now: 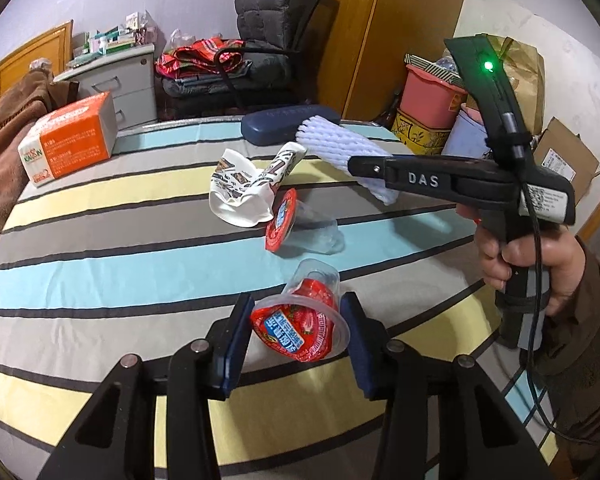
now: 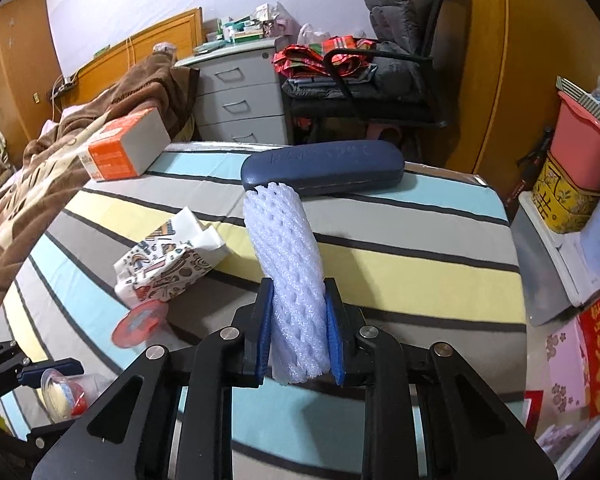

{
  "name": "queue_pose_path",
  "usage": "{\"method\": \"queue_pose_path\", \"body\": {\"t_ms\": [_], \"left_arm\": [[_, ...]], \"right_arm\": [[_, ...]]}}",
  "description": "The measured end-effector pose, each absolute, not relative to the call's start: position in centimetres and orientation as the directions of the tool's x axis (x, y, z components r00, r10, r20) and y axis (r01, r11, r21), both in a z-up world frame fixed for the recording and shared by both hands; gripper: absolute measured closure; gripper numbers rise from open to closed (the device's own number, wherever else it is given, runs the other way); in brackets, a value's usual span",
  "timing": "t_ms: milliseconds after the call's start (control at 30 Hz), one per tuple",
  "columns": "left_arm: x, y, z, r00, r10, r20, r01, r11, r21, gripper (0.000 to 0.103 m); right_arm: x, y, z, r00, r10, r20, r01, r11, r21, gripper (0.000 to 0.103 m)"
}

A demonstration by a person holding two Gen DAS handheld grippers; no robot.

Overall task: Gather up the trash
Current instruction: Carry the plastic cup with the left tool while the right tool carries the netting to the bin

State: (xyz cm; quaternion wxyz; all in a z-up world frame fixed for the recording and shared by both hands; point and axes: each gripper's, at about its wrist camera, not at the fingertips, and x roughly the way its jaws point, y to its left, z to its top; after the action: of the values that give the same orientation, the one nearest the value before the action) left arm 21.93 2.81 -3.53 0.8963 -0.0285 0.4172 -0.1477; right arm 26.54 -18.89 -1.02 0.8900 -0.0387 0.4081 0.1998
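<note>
Foam netting sleeve (image 2: 290, 280), white and tubular, is clamped between the blue pads of the right claw (image 2: 300, 336); most of its length projects forward past the fingertips, raised above the striped bed sheet (image 2: 400, 264). Directly ahead of this claw a dark blue glasses case (image 2: 322, 166) lies on the sheet, with an orange and grey box (image 2: 122, 152) further ahead to the left. A crumpled printed paper cup (image 2: 168, 260) lies ahead-left of the right claw, touching a clear cup with a red lid (image 2: 140, 322). The left claw (image 1: 296, 334) stands wide, its two pads flanking a second clear jelly cup (image 1: 300, 320) with a torn red foil lid; the cup lies on its side on the sheet, and pad contact cannot be confirmed. Ahead of the left claw lie the red-lidded cup and the paper cup; the right claw with the sleeve sits ahead-right.
</note>
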Motion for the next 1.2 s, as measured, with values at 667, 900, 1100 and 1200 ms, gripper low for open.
{"method": "queue_pose_path", "body": {"t_ms": [667,900,1100,1200], "left_arm": [[17.3,-0.2,1.1,0.672,-0.312,-0.671,0.295,0.945,-0.143,0.057],[15.8,-3.1,2.4,0.679,-0.345,-0.648,0.346,0.929,-0.132,0.057],[14.8,-6.1,3.1,0.672,-0.38,-0.635,0.398,0.909,-0.122,0.057],[14.2,-7.6,3.3,0.667,-0.397,-0.63,0.422,0.899,-0.118,0.057]], "right_arm": [[19.6,-23.0,2.3,0.67,0.356,-0.651,-0.316,0.931,0.184,0.079],[16.5,-25.4,3.1,0.712,0.319,-0.626,-0.256,0.947,0.192,0.079],[14.1,-27.6,3.5,0.745,0.273,-0.609,-0.194,0.962,0.194,0.079],[13.1,-28.8,3.5,0.76,0.25,-0.6,-0.159,0.967,0.201,0.079]]}}
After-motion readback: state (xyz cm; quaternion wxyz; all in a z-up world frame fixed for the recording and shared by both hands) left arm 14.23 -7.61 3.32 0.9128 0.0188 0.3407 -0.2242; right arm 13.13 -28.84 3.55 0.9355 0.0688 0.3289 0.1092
